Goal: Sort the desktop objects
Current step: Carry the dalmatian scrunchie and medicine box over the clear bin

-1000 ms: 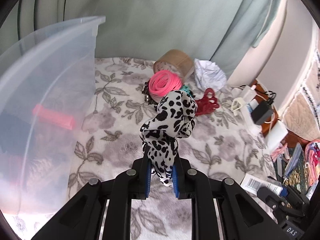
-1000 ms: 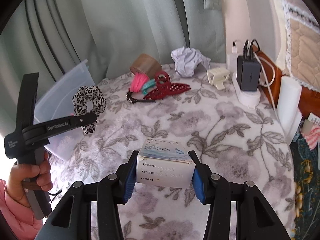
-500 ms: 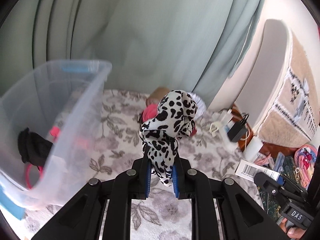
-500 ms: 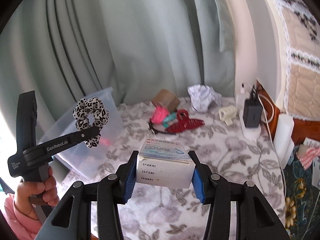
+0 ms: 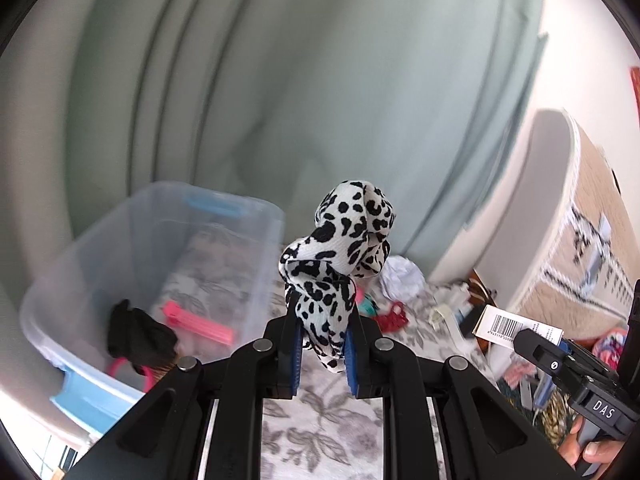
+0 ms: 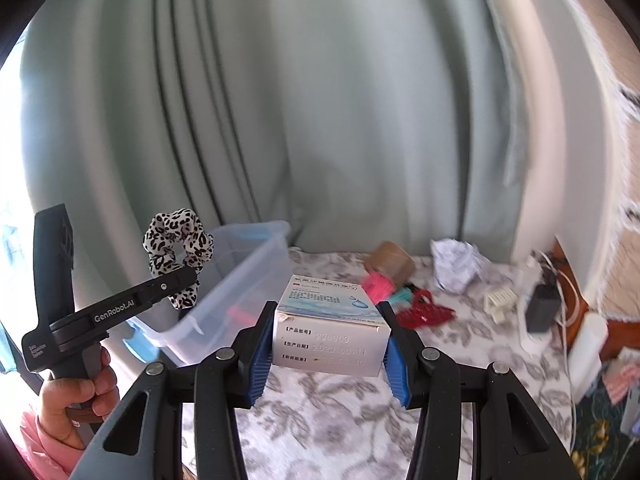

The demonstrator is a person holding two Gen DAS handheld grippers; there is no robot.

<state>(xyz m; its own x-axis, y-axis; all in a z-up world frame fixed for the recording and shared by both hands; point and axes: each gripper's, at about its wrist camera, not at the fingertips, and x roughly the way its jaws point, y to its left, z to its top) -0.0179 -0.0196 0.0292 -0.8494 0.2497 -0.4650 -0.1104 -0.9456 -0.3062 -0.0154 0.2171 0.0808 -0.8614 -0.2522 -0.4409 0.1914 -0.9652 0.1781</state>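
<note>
Clamped narrowly, the left gripper (image 5: 323, 350) pinches the lower loop of a black-and-white leopard-print scrunchie (image 5: 338, 258) between its blue pads (image 5: 297, 354), the fabric bunching up above the fingertips and held in the air clear of the floral tablecloth (image 5: 320, 432). From the right wrist view the same left gripper (image 6: 188, 278) shows side-on, raised to the left of the clear plastic bin (image 6: 240, 280) and gripped by a hand (image 6: 76, 394) in a pink sleeve, with the scrunchie (image 6: 178, 246) standing above the bin's near rim level. The right gripper (image 6: 328, 354) is set much wider, its blue pads (image 6: 260, 354) pressed against both short sides of a white and blue carton (image 6: 330, 326) printed with dates, lifted off the cloth. In the left wrist view that carton (image 5: 508, 324) appears at the right edge with its barcode showing, seated in the right gripper (image 5: 560, 356). Inside the bin (image 5: 120, 240) lie a pink clip (image 5: 198, 322) and a black fabric item (image 5: 138, 334). Farther back on the cloth sit a roll of brown tape (image 6: 390, 264), a pink coil (image 6: 378, 284), a red claw clip (image 6: 426, 314), crumpled white paper (image 6: 456, 266) and a black charger (image 6: 540, 312) near the wall.
</note>
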